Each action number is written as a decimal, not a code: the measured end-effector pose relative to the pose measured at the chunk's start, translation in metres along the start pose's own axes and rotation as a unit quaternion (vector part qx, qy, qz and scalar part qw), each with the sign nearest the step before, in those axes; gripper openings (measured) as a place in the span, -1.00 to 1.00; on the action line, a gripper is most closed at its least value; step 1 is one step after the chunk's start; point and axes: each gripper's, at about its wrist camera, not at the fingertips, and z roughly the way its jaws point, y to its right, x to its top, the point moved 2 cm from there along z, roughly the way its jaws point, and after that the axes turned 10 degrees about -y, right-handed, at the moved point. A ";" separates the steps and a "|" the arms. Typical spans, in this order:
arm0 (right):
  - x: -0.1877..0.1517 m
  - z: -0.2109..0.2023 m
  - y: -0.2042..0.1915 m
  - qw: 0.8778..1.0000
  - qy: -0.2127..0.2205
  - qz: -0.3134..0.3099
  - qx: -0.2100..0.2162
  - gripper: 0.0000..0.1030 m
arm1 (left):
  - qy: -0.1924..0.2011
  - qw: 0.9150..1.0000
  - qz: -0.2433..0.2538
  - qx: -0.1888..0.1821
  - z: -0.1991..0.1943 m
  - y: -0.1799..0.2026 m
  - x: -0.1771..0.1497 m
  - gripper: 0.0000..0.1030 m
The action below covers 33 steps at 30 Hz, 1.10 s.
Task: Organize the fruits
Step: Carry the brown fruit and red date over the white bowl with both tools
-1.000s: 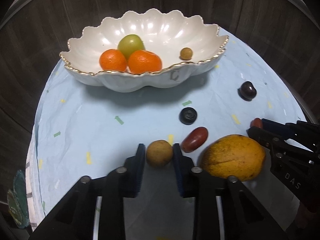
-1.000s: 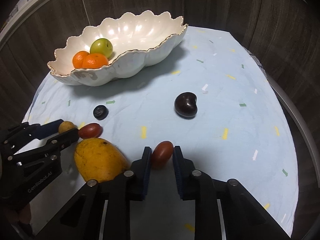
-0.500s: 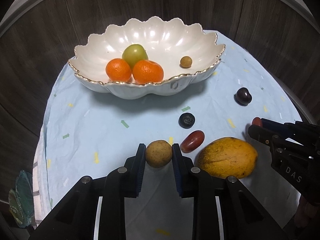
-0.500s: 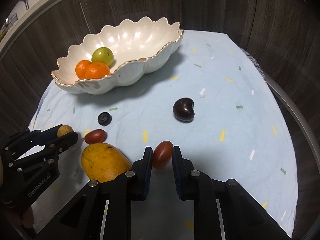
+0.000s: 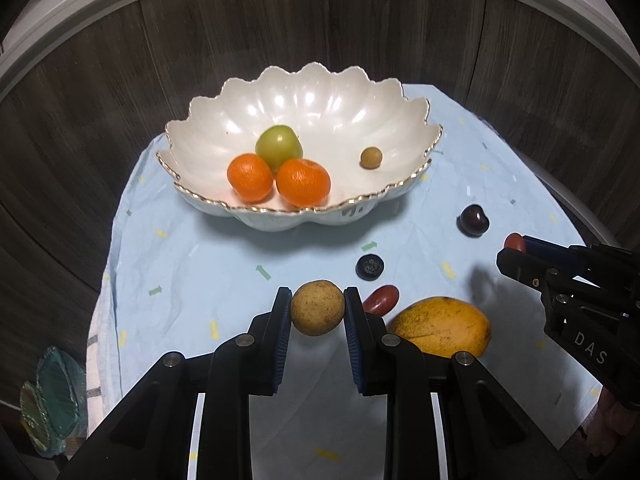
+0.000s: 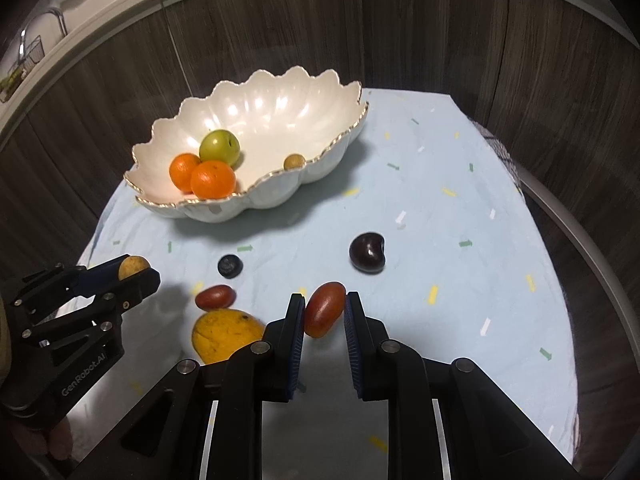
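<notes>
My left gripper (image 5: 317, 312) is shut on a round tan fruit (image 5: 317, 307) and holds it above the cloth; it also shows in the right wrist view (image 6: 134, 266). My right gripper (image 6: 323, 314) is shut on an oblong red fruit (image 6: 325, 314), lifted off the cloth; its tip shows in the left wrist view (image 5: 514, 242). A white scalloped bowl (image 5: 320, 96) holds two oranges (image 5: 250, 177), a green fruit (image 5: 279, 146) and a small tan fruit (image 5: 371, 157). On the cloth lie a mango (image 5: 440, 326), a red fruit (image 5: 382, 300), a blueberry (image 5: 370, 267) and a dark cherry (image 5: 474, 220).
A light blue cloth (image 6: 440, 208) covers the round table, which dark wood panels (image 5: 80, 100) surround. A green glass dish (image 5: 52, 396) sits low off the table's left edge.
Both grippers have risen with their fruits still held, so the bowl and table look farther away and the loose fruits sit lower beneath them.
</notes>
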 end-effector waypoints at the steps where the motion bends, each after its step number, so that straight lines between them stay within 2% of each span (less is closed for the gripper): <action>1: 0.001 -0.002 0.000 1.000 0.002 0.000 0.000 -0.59 | 0.001 1.000 0.000 0.000 -0.001 0.000 0.001 -0.49; 13: 0.023 -0.024 -0.006 0.999 0.032 -0.003 0.002 -0.59 | 0.021 1.000 -0.007 0.001 -0.018 -0.005 0.018 -0.49; 33: 0.098 -0.039 -0.022 0.996 0.089 -0.018 0.006 -0.59 | 0.053 0.998 -0.024 0.021 -0.031 -0.040 0.068 -0.49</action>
